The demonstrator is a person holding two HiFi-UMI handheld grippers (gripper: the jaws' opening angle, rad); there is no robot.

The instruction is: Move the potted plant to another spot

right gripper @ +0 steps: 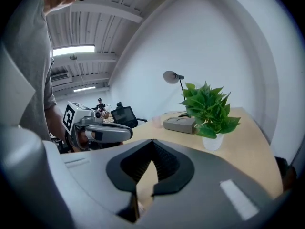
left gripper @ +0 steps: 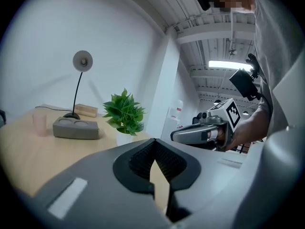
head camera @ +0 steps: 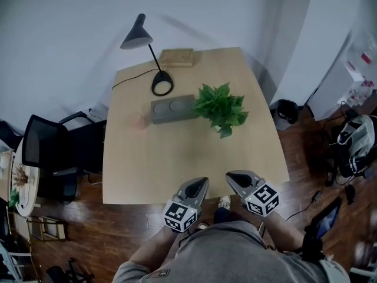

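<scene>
Potted plant [head camera: 221,107] is sitting on the surface [head camera: 177,164].
Its leaves are spilling over a small white pot [right gripper: 212,142] just beside a grey tray [head camera: 172,108]; left gripper [head camera: 200,186] and right gripper [head camera: 234,178] are hovering empty, jaws together.

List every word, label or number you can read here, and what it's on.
No text reads clearly.
Cubes on the left claw and right claw: black-and-white square marker patterns, no letters.
Red-and-white packages on the white shelf: print too blurred to read.
</scene>
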